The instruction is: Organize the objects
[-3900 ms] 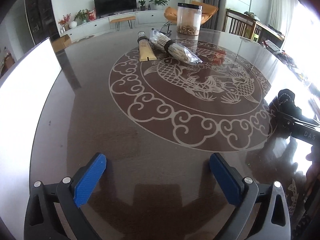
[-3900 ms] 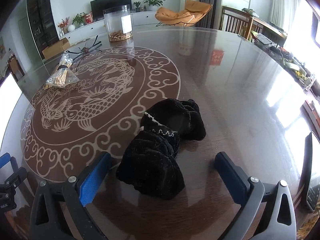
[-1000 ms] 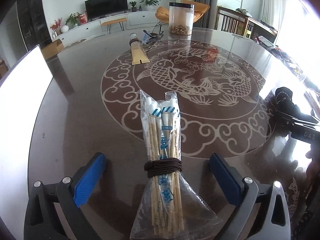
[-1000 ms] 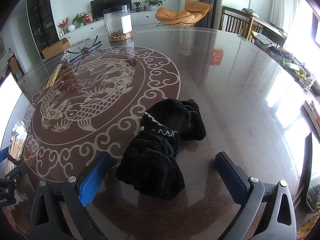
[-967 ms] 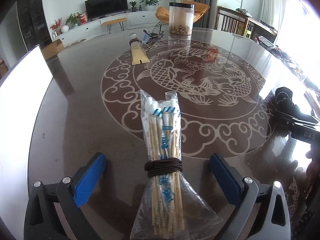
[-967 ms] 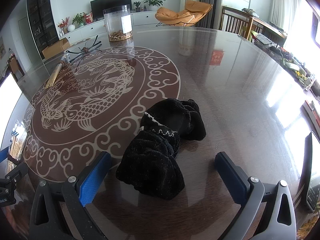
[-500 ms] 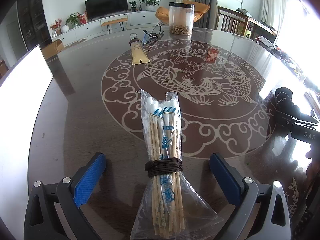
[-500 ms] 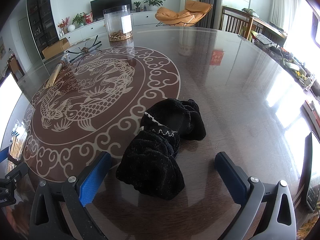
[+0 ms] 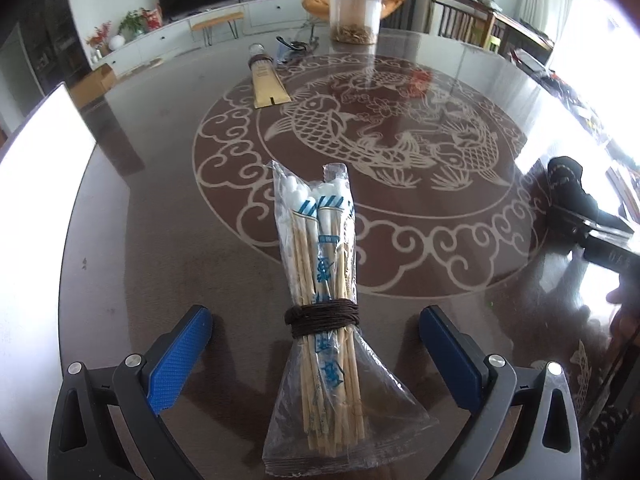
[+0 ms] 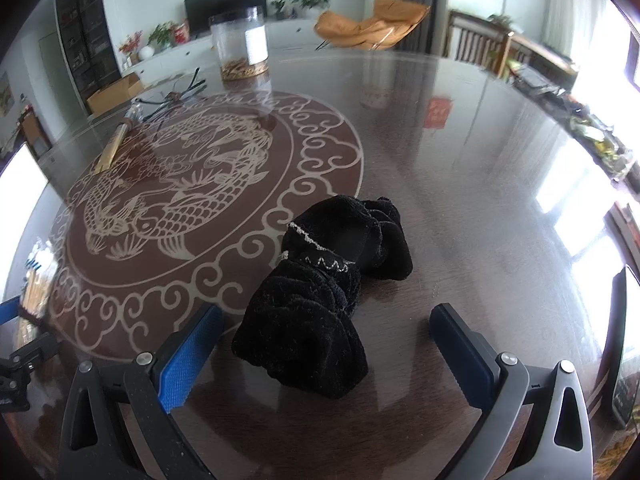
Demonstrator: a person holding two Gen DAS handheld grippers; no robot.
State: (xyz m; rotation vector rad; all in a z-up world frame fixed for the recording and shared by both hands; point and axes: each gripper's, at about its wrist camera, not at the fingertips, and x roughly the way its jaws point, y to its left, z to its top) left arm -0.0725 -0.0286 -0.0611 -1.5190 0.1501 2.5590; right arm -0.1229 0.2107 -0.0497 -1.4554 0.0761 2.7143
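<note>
On swab bag (image 9: 320, 280): blue, illegible print

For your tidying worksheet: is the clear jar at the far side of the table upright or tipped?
Upright: the clear jar stands on its base, black lid on top, contents settled at the bottom.

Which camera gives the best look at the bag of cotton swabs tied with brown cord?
The left wrist view: the bag of cotton swabs lies full length between the open jaws, cord and blue print clear. The right wrist view catches only a blurred sliver at its left edge.
</note>
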